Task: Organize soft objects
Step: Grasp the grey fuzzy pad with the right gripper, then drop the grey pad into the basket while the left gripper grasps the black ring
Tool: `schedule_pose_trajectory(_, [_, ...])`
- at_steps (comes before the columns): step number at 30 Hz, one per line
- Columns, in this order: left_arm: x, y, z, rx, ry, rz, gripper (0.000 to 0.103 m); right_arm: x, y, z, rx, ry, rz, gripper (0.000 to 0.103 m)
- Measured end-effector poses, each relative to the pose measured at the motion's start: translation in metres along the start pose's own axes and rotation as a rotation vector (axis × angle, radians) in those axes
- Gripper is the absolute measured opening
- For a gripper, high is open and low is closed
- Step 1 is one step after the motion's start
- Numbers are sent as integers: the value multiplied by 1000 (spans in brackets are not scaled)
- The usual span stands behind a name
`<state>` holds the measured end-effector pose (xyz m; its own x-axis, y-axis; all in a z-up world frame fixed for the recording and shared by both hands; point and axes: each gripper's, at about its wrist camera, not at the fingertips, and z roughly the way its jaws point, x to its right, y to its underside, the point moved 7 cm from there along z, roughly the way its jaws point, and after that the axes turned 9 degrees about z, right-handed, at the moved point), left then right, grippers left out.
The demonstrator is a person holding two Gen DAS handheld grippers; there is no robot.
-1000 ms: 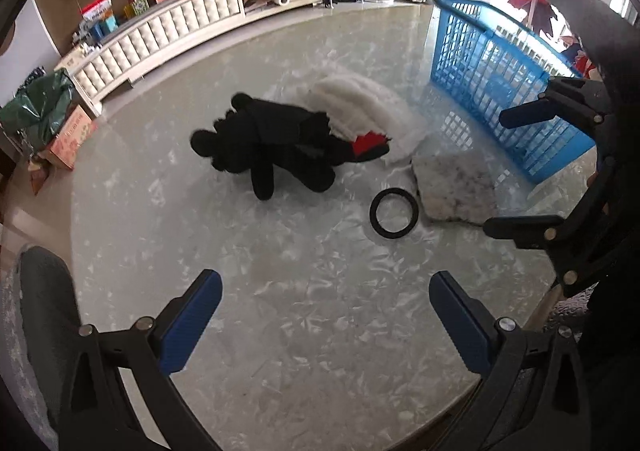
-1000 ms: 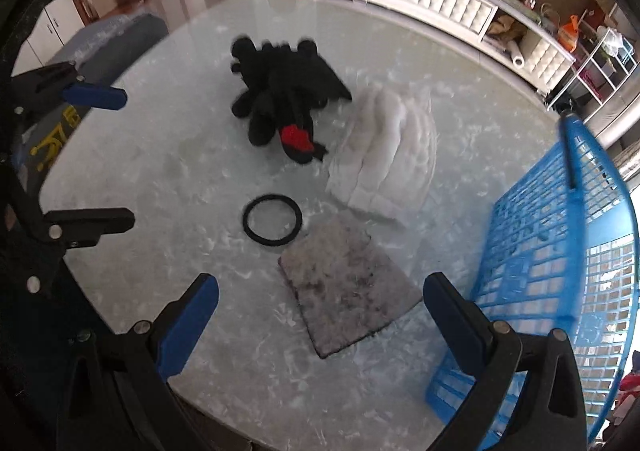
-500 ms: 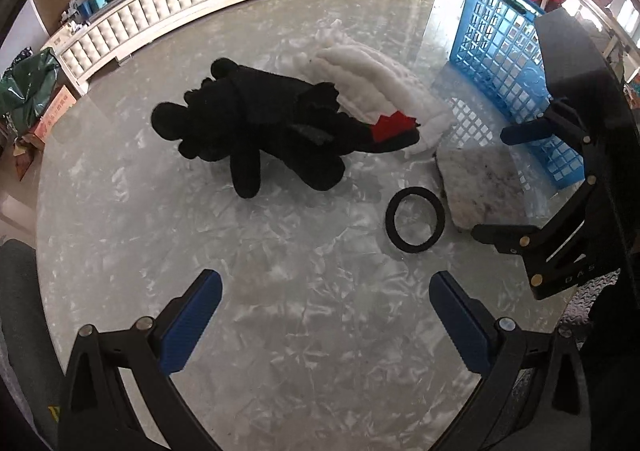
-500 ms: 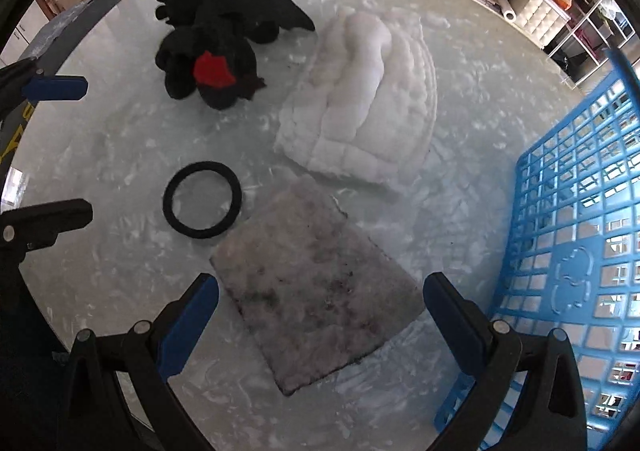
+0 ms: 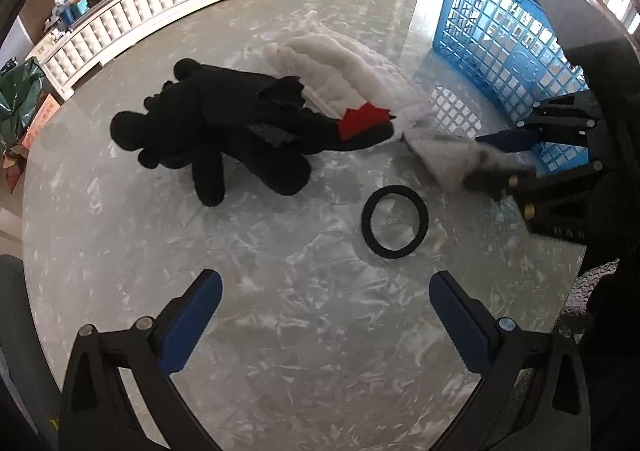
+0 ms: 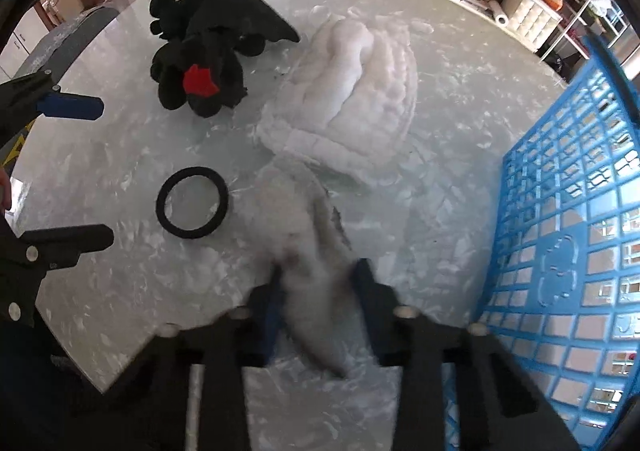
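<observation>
A black plush toy with a red patch (image 5: 224,131) (image 6: 208,51) lies on the round marble table (image 5: 320,331). Beside it lies a white fluffy cushion (image 5: 344,71) (image 6: 352,99). My right gripper (image 6: 318,279) is shut on a grey fuzzy cloth (image 6: 304,235), which is bunched and lifted at my end; this also shows in the left wrist view (image 5: 452,159). My left gripper (image 5: 326,303) is open and empty above the table, short of the black ring (image 5: 395,222) (image 6: 192,202).
A blue plastic basket (image 5: 500,39) (image 6: 572,251) stands at the table's right edge, next to the right gripper. A white tufted cabinet (image 5: 160,3) runs along the far wall. A grey chair (image 6: 68,47) stands at the table's far left in the right wrist view.
My right gripper has moved down onto the grey cloth and shut on it; the flat cloth is now bunched up. My left gripper has moved a little closer to the plush toy, still open.
</observation>
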<state>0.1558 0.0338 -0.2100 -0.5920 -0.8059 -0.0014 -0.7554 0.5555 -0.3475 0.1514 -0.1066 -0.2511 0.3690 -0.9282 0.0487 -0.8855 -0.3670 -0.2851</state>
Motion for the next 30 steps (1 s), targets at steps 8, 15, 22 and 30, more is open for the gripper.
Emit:
schedule_pose_trajectory(8, [7,-6,0,12,-11,23,103,3,7,-30,38,-36,0,20])
schedule_pose_trajectory(15, [18,-10,1,13,-19,41,103,8,-2,-89,144,-76,13,20])
schedule_pose_trajectory(22, [31,-22,17,-15,-21,49,98,28,-4,-144,241,-93,29,20])
schedule_pose_trajectory(30, [33,-38,46,-37,-58,66,92,74,-5,-180,322,-121,99,20])
